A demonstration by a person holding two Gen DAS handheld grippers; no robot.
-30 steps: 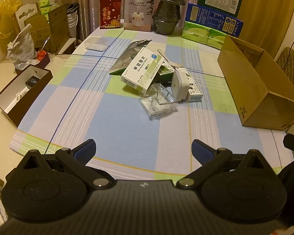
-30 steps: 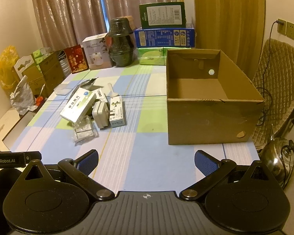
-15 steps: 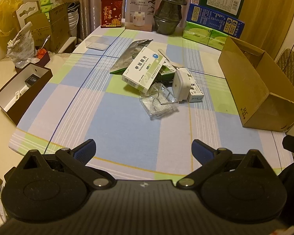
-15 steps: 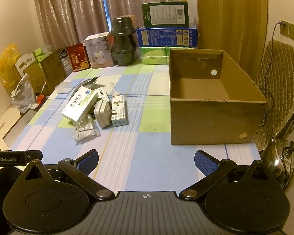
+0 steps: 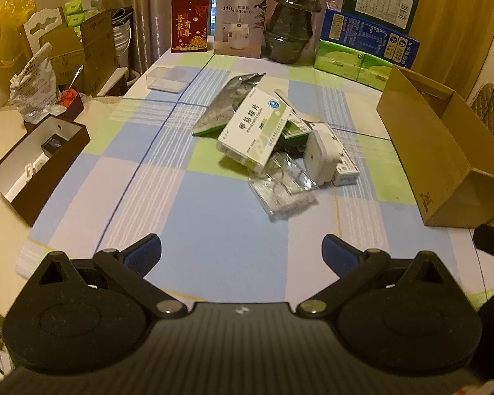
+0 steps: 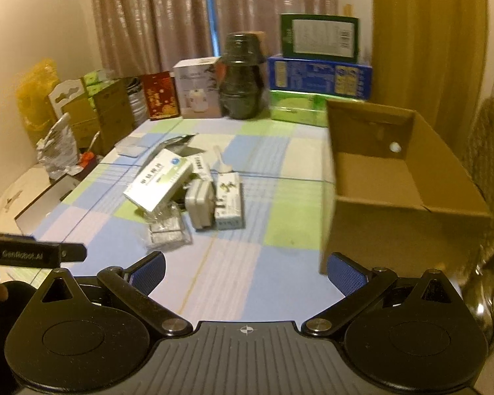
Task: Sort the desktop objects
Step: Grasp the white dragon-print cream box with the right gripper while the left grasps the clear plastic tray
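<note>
Both grippers have crept closer to the pile, jaws on the left gripper (image 5: 241,250) and right gripper (image 6: 245,269) spread wide, holding nothing. Mid-table sits a tilted white-green medicine box (image 5: 255,128), clear plastic case (image 5: 282,188), white plug adapter (image 5: 318,156); open cardboard box (image 6: 399,182) right.

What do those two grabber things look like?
Both look alike. The left gripper and right gripper have black bodies with two round discs, black linkage bars with silver rivets, and blue textured pads. A ribbed grey plate sits in the middle. The left one's side reads "GenRobot.AI".
</note>
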